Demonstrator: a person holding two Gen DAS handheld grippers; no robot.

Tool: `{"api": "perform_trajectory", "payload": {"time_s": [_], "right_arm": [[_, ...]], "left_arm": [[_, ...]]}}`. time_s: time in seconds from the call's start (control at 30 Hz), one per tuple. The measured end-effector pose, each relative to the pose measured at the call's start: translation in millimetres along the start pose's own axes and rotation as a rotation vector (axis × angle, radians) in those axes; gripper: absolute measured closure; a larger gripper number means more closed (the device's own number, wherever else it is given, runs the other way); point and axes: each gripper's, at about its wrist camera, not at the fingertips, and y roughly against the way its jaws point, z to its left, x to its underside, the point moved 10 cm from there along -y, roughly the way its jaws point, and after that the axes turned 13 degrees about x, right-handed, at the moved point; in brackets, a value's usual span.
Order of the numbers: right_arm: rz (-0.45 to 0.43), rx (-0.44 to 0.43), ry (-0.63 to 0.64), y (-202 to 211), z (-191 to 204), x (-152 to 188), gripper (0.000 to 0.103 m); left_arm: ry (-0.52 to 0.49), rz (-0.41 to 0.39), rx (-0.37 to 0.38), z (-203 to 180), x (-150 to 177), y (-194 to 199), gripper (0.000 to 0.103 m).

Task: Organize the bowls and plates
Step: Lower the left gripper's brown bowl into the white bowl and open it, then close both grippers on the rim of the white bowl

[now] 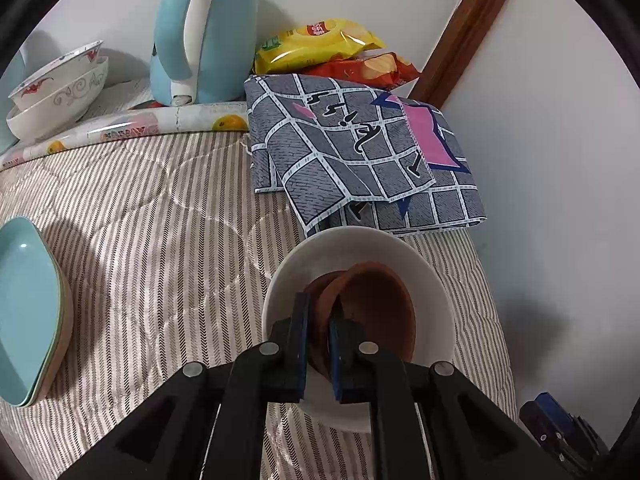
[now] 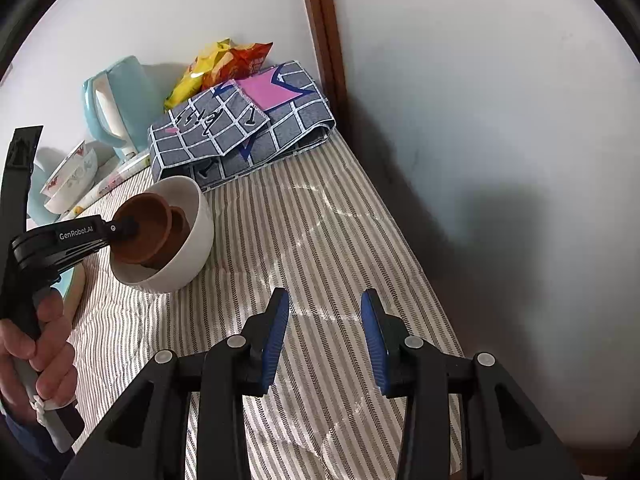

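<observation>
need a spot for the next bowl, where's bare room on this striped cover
Bare: the striped cover under the open right gripper, between white bowl and wall; also between turquoise dishes and white bowl. Crowded along the back: patterned bowls, kettle, folded cloth, snack bags.

Blue plates (image 1: 24, 312) cut off at the picture's left edge; kettle (image 1: 208, 28) cropped above (spout unseen); brown bowl's (image 1: 372, 312) near rim hidden behind the left gripper (image 1: 318, 344).
</observation>
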Motion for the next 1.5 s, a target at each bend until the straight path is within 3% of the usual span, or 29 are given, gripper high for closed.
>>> {"api": "perform_trajectory", "payload": {"time_s": [0.7, 0.9, 1.13, 1.5], "right_arm": [[0.026, -0.013, 0.027, -7.1, 17.7, 5.4, 0.066], [0.025, -0.025, 0.043, -4.0, 25.0, 8.3, 0.066], [0.006, -0.039, 0.05, 5.9, 30.2, 7.8, 0.06], [-0.115, -0.07, 0.057, 33.4, 45.3, -20.9, 0.053]], "left_arm": [[0.046, 0.022, 0.057, 2.8, 1.8, -9.5, 0.092], [0.035, 0.056, 0.068, -1.7, 5.4, -8.1, 0.087], [0.007, 0.017, 0.081, -10.0, 1.8, 13.6, 0.078], [-0.006, -0.046, -0.028, 13.9, -7.5, 56.2, 0.077]]}}
